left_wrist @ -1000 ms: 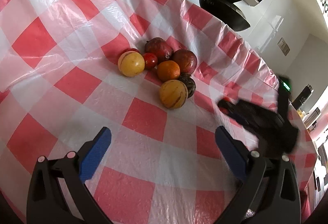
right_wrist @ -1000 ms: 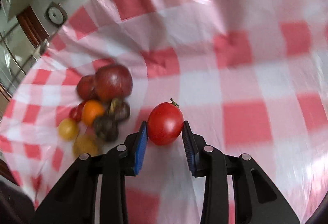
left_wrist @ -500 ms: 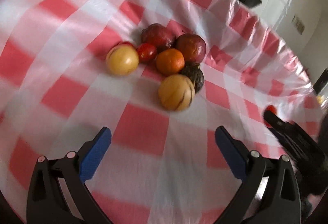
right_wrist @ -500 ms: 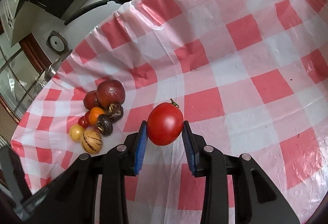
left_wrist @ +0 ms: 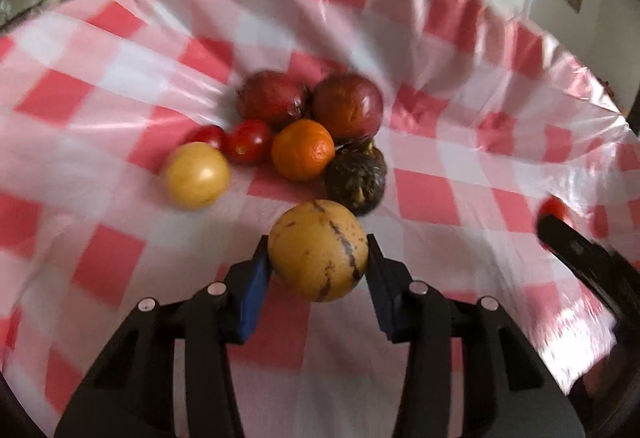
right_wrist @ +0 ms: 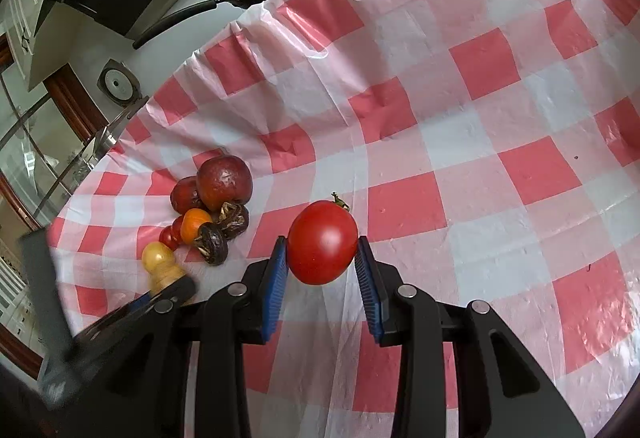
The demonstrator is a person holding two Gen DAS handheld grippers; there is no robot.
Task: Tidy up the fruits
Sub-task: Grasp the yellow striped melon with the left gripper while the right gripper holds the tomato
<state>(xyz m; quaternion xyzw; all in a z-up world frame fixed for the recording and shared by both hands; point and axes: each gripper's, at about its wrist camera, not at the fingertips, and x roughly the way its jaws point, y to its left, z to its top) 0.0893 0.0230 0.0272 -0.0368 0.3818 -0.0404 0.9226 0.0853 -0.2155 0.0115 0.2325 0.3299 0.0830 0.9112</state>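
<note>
Left wrist view: striped yellow fruit [left_wrist: 318, 250], round, no marked long axis, dark stripes running roughly 12 to 6 o'clock. It sat between the blue pads [left_wrist: 253, 292] of the left gripper [left_wrist: 316, 282], whose jaws had just been closing and stood narrowed, both pads against its sides; whether it was clear of the checked tablecloth [left_wrist: 100, 262] could not be told. The fruit cluster lay just beyond it at 12 o'clock: a dark wrinkled fruit [left_wrist: 355, 175] nearest, almost touching, then the orange [left_wrist: 303, 149], two small red tomatoes [left_wrist: 249, 141], a plain yellow fruit [left_wrist: 197, 175] at 10 o'clock and two dark red fruits [left_wrist: 347, 107] farthest.

Right wrist view: large red tomato [right_wrist: 322, 242], stem toward 12 o'clock, gripped between the pads of the right gripper [right_wrist: 322, 270], jaws drawn in tight on it. The cluster lay at 9 o'clock from it, well apart, so the left hand was judged the nearer to the pile. The coming move likely turned on carrying the striped fruit away toward 6 o'clock without nudging the wrinkled one.
</note>
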